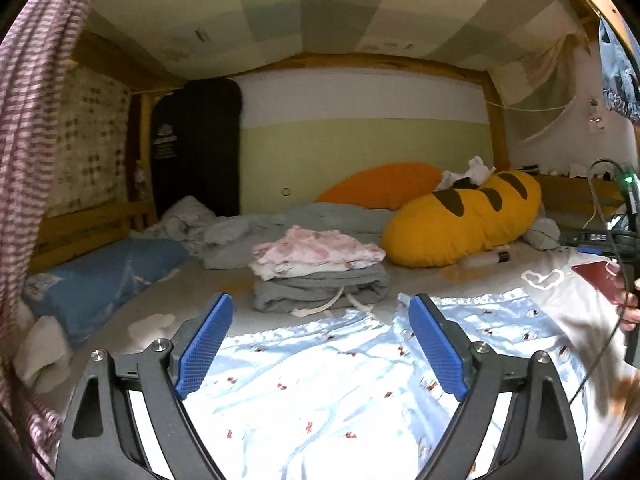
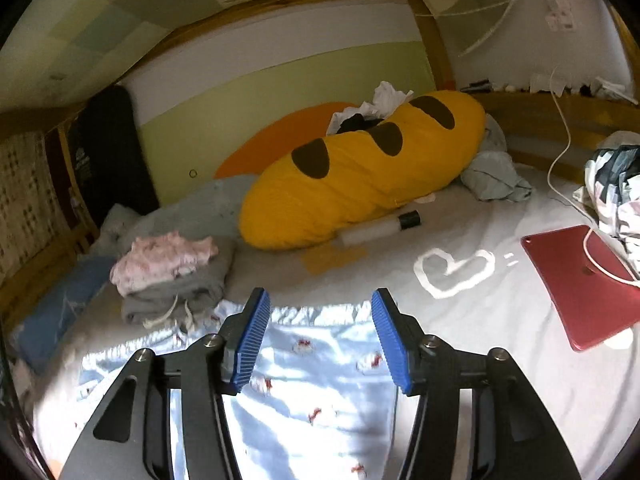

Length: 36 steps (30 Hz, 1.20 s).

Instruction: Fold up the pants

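A: While both are hovering empty, where are the pale blue printed satin pants [image 1: 320,392] lying?

B: Flat on the grey bedsheet [image 2: 500,320], under the spread left gripper [image 1: 316,344] and half-spread right gripper [image 2: 320,340], probably laid out for folding.

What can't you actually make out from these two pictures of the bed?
- Pale blue pants: their near end is cut off by the bottom edge and hidden by the left gripper and right gripper in both views.
- Grey folded clothes: left view, pink clothes cover the top.
- Black board: its label is too small to read.
- Red tablet: left view, cut off at the right edge.
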{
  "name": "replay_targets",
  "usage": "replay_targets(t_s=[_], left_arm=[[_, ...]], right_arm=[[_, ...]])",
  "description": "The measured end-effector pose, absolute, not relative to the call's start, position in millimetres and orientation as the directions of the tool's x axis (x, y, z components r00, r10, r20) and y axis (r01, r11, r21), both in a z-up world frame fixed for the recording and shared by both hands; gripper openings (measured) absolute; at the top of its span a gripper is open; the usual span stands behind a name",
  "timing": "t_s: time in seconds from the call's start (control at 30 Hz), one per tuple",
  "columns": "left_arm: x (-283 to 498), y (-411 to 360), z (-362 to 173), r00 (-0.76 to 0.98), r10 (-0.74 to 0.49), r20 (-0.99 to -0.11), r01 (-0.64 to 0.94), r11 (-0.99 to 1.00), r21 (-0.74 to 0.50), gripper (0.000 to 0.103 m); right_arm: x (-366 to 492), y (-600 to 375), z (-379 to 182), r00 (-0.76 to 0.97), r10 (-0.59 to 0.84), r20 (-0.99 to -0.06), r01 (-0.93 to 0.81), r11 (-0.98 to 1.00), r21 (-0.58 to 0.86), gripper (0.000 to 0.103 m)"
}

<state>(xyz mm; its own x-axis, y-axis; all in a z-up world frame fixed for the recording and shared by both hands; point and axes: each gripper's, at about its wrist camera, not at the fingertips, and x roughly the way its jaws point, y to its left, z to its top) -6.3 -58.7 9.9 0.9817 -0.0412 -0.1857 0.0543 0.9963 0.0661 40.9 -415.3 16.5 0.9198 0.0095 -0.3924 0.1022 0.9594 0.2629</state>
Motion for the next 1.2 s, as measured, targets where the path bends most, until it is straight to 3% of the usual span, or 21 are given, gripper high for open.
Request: replay_targets(t_s=[0.2,0.4,0.57,0.93,1.2], left_arm=[[-31,-45,-18,0.965,-0.046,-0.26,0.051,0.999,0.013,0.089],[-51,-40,-52,0.923,-0.081,-0.376,0.059,0.996,-0.071,0.089],[-79,-46,-81,0.911,-0.046,-0.409,0.03,0.998,-0.046,0.089],[-107,-75,-124,0.871,-0.02,-0.49,0.053,0.997,0.054,0.088],[-95,-76,-138,0.837,-0.012,-0.547,0.039,0.998,0.039,0.076]], right_arm=[[-14,-391,3,0.935,-0.02,-0.354,0.095,0.976,0.196,0.056],[-58,-374,-26,0.92,0.007,-0.391,0.074,0.979,0.189,0.056],[-99,-351,-53,0.914,-0.045,-0.402,0.086,0.993,0.086,0.056],[-145,-300,-111,0.852,-0.013,-0.523,0.002,1.0,-0.022,0.054],[-134,-286,-138,0.777,-0.031,-0.629,-0.044,0.994,-0.104,0.046]])
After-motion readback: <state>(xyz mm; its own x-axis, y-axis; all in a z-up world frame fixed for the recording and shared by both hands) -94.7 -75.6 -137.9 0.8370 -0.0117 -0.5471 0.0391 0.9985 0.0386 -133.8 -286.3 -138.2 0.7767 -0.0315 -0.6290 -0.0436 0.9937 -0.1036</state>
